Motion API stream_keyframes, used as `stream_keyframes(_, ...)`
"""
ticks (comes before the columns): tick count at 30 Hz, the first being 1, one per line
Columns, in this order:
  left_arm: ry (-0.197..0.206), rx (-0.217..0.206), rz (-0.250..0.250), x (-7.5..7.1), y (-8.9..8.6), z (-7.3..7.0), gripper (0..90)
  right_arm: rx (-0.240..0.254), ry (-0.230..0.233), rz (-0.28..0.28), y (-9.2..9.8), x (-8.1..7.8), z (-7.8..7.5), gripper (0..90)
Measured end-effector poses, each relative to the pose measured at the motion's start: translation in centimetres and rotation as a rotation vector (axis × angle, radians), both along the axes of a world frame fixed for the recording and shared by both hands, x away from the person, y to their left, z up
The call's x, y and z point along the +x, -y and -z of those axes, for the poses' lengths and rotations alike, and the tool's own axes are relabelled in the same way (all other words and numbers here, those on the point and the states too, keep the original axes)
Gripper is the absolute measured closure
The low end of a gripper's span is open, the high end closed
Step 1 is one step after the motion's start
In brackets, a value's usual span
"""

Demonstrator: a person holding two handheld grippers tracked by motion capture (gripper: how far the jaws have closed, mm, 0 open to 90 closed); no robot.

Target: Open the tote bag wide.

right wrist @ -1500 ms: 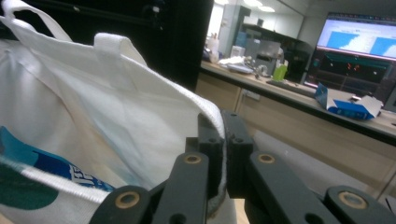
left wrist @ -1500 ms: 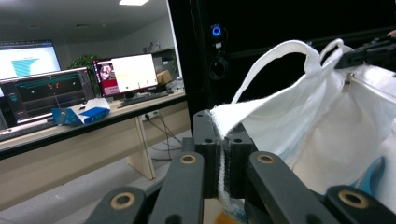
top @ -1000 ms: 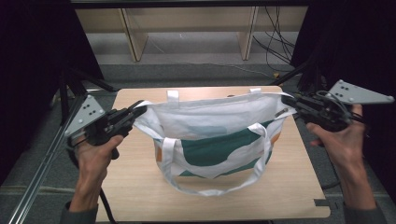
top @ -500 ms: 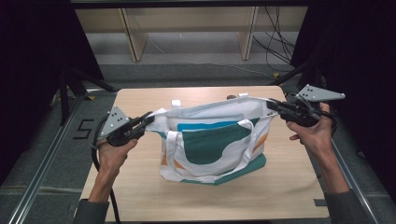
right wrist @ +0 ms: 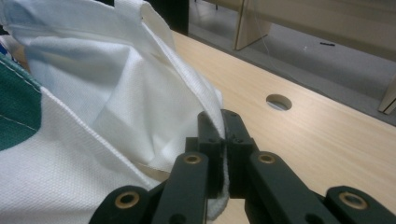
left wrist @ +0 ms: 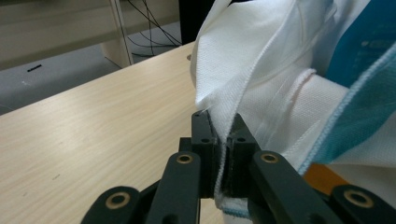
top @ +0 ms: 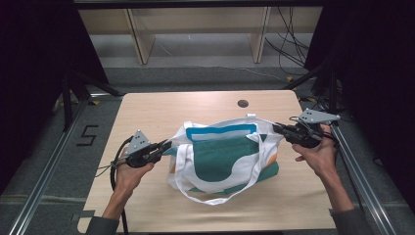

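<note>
The big wood table (top: pixel 147 117) is the largest thing here. It has a small round hole (top: pixel 242 103) near the far edge, a bit right of the middle. Past the table there is a grey floor w/ wood shelf legs and some black wires.

On the table, about in the middle, sits a cloth bag (top: pixel 220 156). It's white w/ green, blue and a bit of orange on it. It is stretched out sideways btw the two grippers, and its bottom rests on the wood. Two long white handles (top: pixel 210 196) hang down over the front side; the lowest loop lies on the table near the person.

The left gripper (top: pixel 164 145) is at the bag's left end, just above the table. Its jaws are squeezed tight on the white edge of the bag; in the left gripper view the cloth edge (left wrist: pixel 224 140) runs right btw the two black jaws, no gap to see. The left hand (top: pixel 131 169) holds it from below.

The right gripper (top: pixel 276 128) is at the bag's right end. Its jaws are pinched tight too, w/ a white fold of the bag (right wrist: pixel 219 112) caught btw them. The right hand (top: pixel 318 154) grips it, near the table's right edge.
</note>
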State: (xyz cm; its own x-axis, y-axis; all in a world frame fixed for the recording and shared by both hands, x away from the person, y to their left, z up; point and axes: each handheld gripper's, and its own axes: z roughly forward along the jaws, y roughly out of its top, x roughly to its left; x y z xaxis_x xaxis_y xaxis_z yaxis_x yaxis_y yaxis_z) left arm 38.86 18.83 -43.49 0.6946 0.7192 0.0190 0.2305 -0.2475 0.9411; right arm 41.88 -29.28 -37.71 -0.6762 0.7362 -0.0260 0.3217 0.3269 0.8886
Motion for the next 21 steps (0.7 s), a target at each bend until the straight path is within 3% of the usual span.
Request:
stream_keyframes(5,-0.035,-0.002,0.003,0.2,0.5,1.2,84.8,-0.006,-0.008,0.016,0.0,-0.2,1.5,88.4)
stream_keyframes(7,-0.049,0.033,0.015,0.3,0.6,1.8,84.8,-0.028,-0.029,0.022,-0.2,-0.3,3.0,88.4)
stream_keyframes(11,-0.07,0.076,0.034,0.5,0.9,2.9,84.5,-0.067,-0.034,0.013,-0.3,-0.1,4.0,88.4)
stream_keyframes(14,-0.124,0.101,0.044,0.8,1.4,4.5,84.4,-0.098,-0.067,0.015,-0.9,-0.4,5.1,88.4)
stream_keyframes(15,-0.157,0.104,0.056,0.9,1.6,5.2,84.4,-0.129,-0.054,0.0,-1.0,-0.3,5.5,88.4)
stream_keyframes(18,-0.171,0.102,0.049,0.8,1.8,5.7,84.4,-0.149,-0.118,-0.01,-1.5,-0.3,7.0,88.4)
stream_keyframes(20,-0.193,0.141,0.048,0.7,2.1,6.4,84.4,-0.163,-0.113,-0.009,-1.5,-0.3,7.5,88.4)
stream_keyframes(21,-0.199,0.139,0.051,0.6,2.4,6.7,84.4,-0.167,-0.132,-0.01,-1.7,-0.4,8.0,88.4)
